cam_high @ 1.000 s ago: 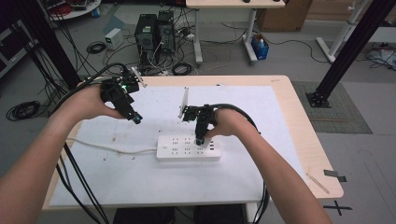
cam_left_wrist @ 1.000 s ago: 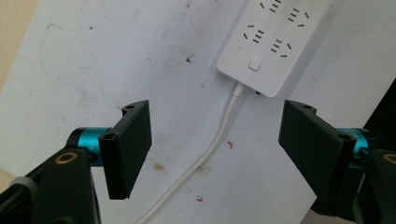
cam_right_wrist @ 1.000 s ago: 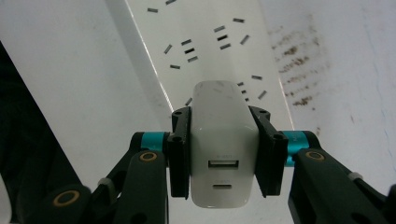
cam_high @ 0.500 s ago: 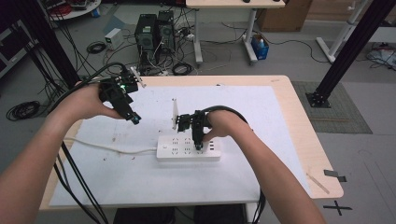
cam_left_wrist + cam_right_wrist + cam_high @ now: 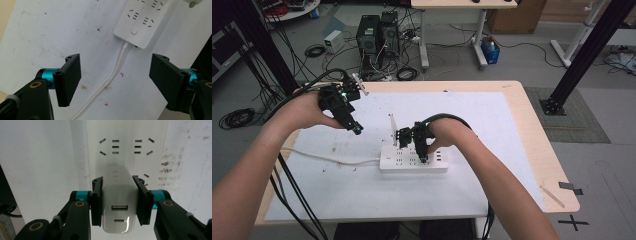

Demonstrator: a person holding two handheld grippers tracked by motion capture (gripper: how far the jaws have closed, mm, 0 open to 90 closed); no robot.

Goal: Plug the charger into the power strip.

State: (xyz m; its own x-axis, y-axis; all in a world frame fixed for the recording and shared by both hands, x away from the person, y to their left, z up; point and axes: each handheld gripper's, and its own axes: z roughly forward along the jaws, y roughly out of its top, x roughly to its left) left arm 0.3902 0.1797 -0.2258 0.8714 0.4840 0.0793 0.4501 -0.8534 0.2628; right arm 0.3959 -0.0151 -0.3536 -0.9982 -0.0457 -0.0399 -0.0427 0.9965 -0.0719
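A white power strip [image 5: 404, 164] lies on the white mat, its cable [image 5: 327, 157] running off to the left. My right gripper [image 5: 424, 158] points down over the strip's middle, shut on a white USB charger [image 5: 120, 202]. In the right gripper view my right gripper [image 5: 117, 182] clamps the charger's two sides, and the charger's far end meets the power strip [image 5: 125, 147] just below a row of sockets. Whether its prongs are in I cannot tell. My left gripper [image 5: 356, 129] hovers left of the strip, open and empty. Below the left gripper [image 5: 116, 75] lie the cable [image 5: 117, 67] and the power strip's switch end [image 5: 135, 31].
The white mat [image 5: 492, 130] covers most of the wooden table [image 5: 542, 150]. A strip of tape [image 5: 552, 196] lies near the front right corner. Computer towers [image 5: 374, 35] and loose cables stand on the floor behind the table.
My right hand has moved a little left and down with the charger, onto the power strip. The left hand has stayed where it was.
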